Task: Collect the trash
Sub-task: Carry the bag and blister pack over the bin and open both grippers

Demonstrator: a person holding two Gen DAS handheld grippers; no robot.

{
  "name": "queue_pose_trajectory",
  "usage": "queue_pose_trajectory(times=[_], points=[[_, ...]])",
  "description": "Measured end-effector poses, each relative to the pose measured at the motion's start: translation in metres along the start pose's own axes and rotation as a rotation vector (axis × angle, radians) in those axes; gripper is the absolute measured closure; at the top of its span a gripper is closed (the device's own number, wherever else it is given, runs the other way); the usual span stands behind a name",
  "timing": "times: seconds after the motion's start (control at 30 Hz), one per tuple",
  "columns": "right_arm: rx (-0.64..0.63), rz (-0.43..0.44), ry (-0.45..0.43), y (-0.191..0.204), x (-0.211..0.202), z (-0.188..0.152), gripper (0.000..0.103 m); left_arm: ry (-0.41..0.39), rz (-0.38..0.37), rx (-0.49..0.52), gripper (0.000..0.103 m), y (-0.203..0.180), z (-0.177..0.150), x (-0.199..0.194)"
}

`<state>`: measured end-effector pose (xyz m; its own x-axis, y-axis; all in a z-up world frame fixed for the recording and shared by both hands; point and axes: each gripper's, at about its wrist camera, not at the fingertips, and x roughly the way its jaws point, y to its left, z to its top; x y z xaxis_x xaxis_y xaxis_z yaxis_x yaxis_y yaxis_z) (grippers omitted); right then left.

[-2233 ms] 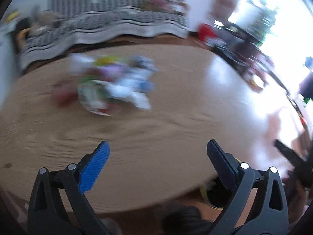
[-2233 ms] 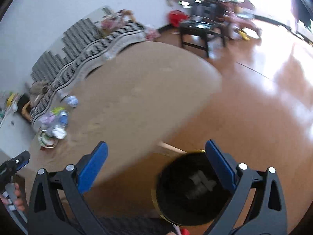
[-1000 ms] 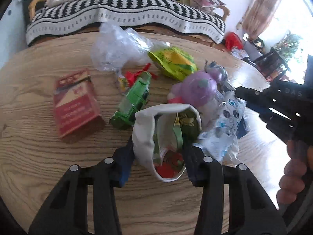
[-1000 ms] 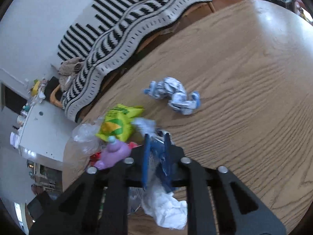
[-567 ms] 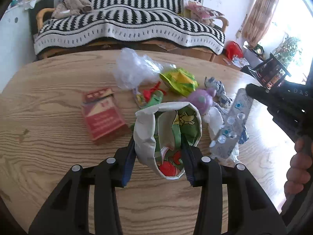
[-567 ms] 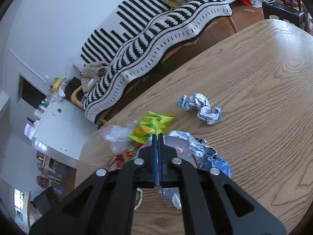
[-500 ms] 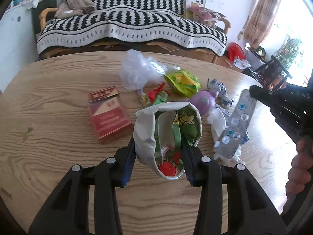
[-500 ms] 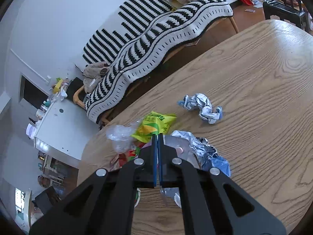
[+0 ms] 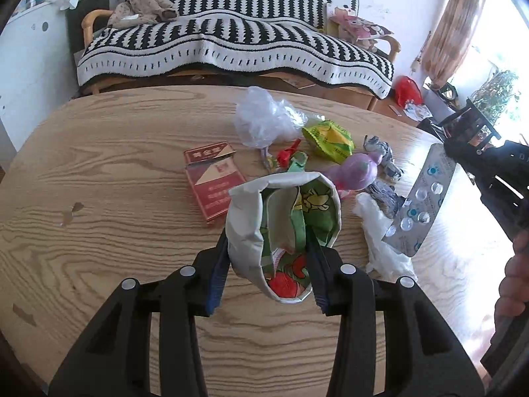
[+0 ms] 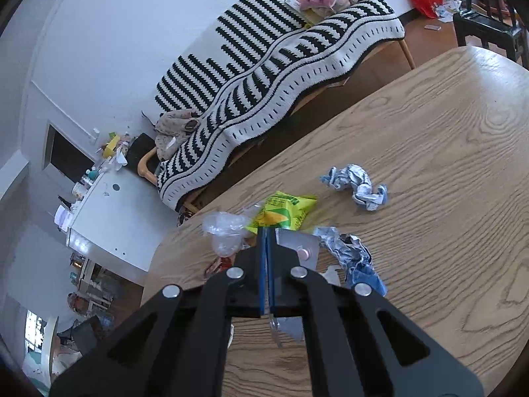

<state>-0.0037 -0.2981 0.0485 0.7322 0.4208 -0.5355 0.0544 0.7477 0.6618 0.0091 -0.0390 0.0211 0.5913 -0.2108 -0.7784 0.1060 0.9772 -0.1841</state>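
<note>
One pink pill [image 10: 304, 253], right-wrist view only

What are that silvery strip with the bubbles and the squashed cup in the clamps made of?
The blister pack looks like foil-backed plastic: a dull silver sheet with clear raised domes, held by the right gripper. The crushed cup in the left gripper seems to be coated paper: matte white outside, printed inside, creased rather than cracked.

No lettering on the red box [image 9: 213, 178] is legible.
</note>
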Motion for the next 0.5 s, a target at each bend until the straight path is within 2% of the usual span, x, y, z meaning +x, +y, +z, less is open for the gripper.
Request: queue_pose_trajectory(times=[0.23,0.5], points=[[-0.018,0.006,0.012,0.012,0.005,-0.004,0.101,0.007,0.009,-0.002,0.061,0.008,-0.002,-0.004],[-0.043,-0.025,0.010,0.018,0.010,-0.006,0.102,0.013,0.017,0.000,0.061,0.013,-0.002,-0.006]])
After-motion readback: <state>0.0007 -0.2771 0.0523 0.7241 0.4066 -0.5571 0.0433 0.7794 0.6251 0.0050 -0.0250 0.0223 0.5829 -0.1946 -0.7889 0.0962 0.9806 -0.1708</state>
